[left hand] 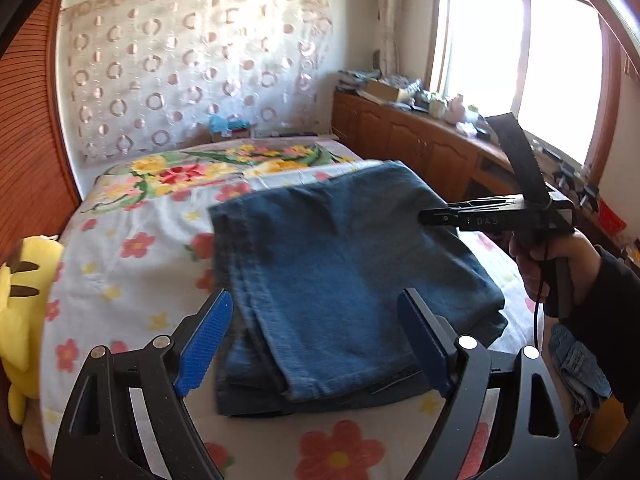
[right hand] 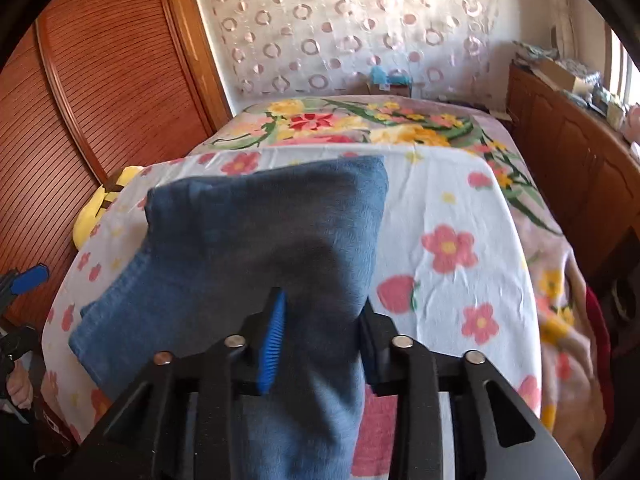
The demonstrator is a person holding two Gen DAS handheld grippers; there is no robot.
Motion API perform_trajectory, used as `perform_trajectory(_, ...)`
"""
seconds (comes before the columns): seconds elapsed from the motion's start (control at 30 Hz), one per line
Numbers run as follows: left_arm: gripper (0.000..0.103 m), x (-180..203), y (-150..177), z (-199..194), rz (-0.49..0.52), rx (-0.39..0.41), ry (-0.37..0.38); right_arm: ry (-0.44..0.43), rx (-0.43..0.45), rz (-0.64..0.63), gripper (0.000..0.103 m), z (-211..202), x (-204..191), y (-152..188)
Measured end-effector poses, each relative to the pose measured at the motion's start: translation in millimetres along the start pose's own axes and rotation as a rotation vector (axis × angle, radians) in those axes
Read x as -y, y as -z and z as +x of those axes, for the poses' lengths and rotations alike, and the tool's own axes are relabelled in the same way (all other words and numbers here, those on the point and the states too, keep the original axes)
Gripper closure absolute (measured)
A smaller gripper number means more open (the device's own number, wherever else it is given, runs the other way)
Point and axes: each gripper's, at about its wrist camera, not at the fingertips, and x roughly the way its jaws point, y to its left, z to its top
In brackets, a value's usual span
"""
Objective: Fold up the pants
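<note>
The blue jeans (left hand: 340, 248) lie folded into a thick rectangle on the flowered sheet (left hand: 132, 280). My left gripper (left hand: 316, 300) stands open, its blue-padded fingers straddling the near end of the stack without touching it. My right gripper (left hand: 424, 216) reaches in from the right over the stack's far right edge, held by a hand (left hand: 552, 264). In the right wrist view the jeans (right hand: 260, 220) run between the fingers of the right gripper (right hand: 322, 312), whose jaws stand partly apart with the denim loose in the gap. My left gripper (right hand: 30, 278) shows at that view's left edge.
A yellow plush toy (left hand: 20, 300) sits at the bed's left edge. A wooden slatted wardrobe (right hand: 100, 80) stands left of the bed, and a cluttered low cabinet (left hand: 400, 136) runs under the window on the right. Another denim piece (left hand: 580, 364) hangs by the person's sleeve.
</note>
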Motion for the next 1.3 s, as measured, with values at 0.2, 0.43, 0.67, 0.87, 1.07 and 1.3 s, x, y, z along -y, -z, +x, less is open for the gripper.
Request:
perform_trajectory(0.2,0.018,18.1,8.4,21.9,0.01,-0.049,0.023,0.021,-0.009,0.032,0.054,-5.1,-0.5,16.3)
perform_trajectory(0.43,0.018,34.1,20.7,37.3,0.026,-0.099,0.024,0.009,-0.022,0.045,0.053,-9.4,-15.6,31.4)
perform_trajectory(0.67,0.018,31.4,34.4,52.4,0.03,-0.146,0.007,-0.01,-0.01,0.073,0.053,-20.0,-16.2,45.1)
perform_trajectory(0.87,0.018,30.3,41.3,56.1,0.036,-0.143,0.007,-0.012,-0.008,0.075,0.053,-20.3,-17.9,51.6)
perform_trajectory(1.07,0.018,29.5,43.8,56.5,0.027,-0.137,0.017,-0.02,-0.006,0.08,0.053,-17.2,-16.8,54.0)
perform_trajectory(1.3,0.018,28.9,44.1,56.8,0.026,-0.136,0.019,-0.031,-0.002,0.102,0.053,-15.3,-17.0,55.4)
